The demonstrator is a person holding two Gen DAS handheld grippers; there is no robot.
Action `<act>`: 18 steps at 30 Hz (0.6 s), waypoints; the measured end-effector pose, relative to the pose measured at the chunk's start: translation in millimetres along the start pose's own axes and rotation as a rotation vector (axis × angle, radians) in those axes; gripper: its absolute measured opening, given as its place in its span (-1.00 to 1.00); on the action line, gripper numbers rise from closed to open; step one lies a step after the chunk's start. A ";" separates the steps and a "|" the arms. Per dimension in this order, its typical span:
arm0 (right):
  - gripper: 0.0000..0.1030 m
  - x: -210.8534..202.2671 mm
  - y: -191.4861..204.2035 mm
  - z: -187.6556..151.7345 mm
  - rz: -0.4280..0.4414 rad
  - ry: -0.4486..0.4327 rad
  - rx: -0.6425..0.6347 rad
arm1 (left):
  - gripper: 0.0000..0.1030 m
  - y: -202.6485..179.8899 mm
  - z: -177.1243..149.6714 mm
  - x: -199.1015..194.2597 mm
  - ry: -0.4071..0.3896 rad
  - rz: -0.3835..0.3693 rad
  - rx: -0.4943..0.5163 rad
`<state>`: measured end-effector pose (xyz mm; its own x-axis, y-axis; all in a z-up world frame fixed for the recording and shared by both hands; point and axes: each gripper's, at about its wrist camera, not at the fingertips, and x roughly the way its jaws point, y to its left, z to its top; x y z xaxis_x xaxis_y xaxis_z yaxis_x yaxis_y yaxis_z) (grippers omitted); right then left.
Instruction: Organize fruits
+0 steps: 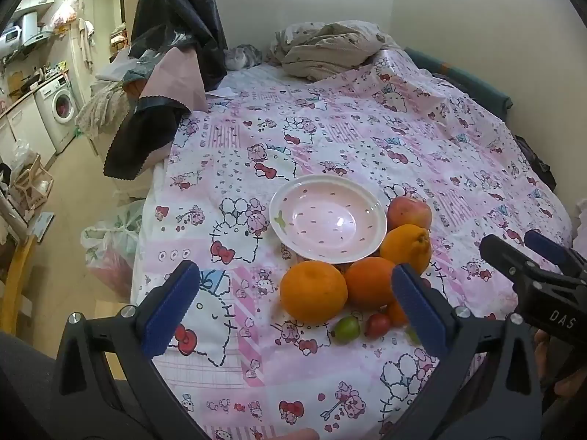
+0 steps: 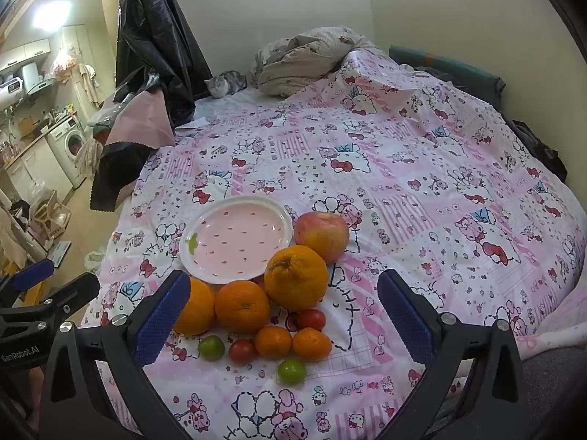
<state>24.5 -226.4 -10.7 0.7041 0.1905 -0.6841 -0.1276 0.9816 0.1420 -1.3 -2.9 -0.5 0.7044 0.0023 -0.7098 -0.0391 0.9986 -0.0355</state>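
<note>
1. Left gripper (image 1: pixel 293 306): jaws spread wide, nothing between the blue pads; it hangs above the near edge of the bed, tilted down toward the fruit.
2. Right gripper (image 2: pixel 284 315): jaws likewise fully apart and empty, poised over the fruit cluster; seen from the left wrist it sits at the right edge.
3. Plate (image 2: pixel 205 262): pink with a white rim and small dark flecks, empty, resting on the bedspread (image 2: pixel 422 183) just behind the fruit.
4. Apple (image 2: pixel 321 235): red-yellow, just right of the plate, touching the knobbly orange.
5. Knobbly orange (image 2: pixel 296 277): largest citrus, stem up, against the plate's near-right rim.
6. Two round oranges (image 2: pixel 242 305): side by side at the plate's near edge; the left one is partly hidden behind the right gripper's left finger.
7. Two small mandarins (image 2: pixel 273 341): touching each other, in front of the big oranges.
8. Two red cherry tomatoes (image 2: pixel 242 350): one left of the mandarins, one behind them.
9. Two small green fruits (image 2: pixel 211 347): one at the cluster's left, one nearest the camera.
10. Cat (image 2: pixel 223 83): grey and white, lying at the far end of the bed beside a crumpled quilt (image 2: pixel 304 62).
</note>
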 end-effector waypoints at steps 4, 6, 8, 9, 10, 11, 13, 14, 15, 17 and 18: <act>1.00 -0.4 -0.3 0.1 0.000 -0.001 0.000 | 1.00 0.0 0.9 0.6 0.001 0.000 -0.002; 1.00 -0.8 -1.2 -0.2 0.001 -0.001 0.000 | 1.00 0.3 1.7 0.8 0.001 -0.002 0.000; 1.00 -1.3 -2.1 -0.5 -0.002 0.000 -0.001 | 1.00 0.8 2.3 0.7 0.000 -0.007 -0.001; 1.00 -1.5 -2.7 -0.6 -0.003 0.003 -0.001 | 1.00 0.5 2.9 0.8 -0.001 -0.004 0.000; 1.00 -1.9 -3.5 -0.7 -0.003 0.004 -0.001 | 1.00 0.1 4.0 0.3 -0.001 -0.003 0.001; 1.00 -2.2 -3.6 -0.7 -0.003 0.005 -0.001 | 1.00 -0.2 3.8 0.1 -0.001 -0.004 0.000; 1.00 1.2 1.6 0.3 -0.004 0.006 -0.002 | 1.00 -0.2 2.6 0.0 -0.002 -0.004 -0.003; 1.00 1.7 2.1 0.4 -0.003 0.007 -0.001 | 1.00 -0.7 3.1 -0.3 -0.003 -0.003 -0.002; 1.00 1.8 2.3 0.4 -0.003 0.006 -0.001 | 1.00 -0.7 3.2 -0.1 -0.004 -0.003 0.000; 1.00 3.2 4.0 0.7 -0.003 0.007 -0.002 | 1.00 0.5 3.4 0.1 -0.002 -0.003 0.000; 1.00 3.8 4.5 0.7 -0.003 0.008 -0.002 | 1.00 0.8 3.4 0.0 -0.002 -0.005 -0.002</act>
<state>27.1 -221.3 -12.2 0.6989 0.1874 -0.6902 -0.1270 0.9822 0.1381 1.1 -1.9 1.8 0.7059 -0.0021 -0.7083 -0.0375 0.9985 -0.0404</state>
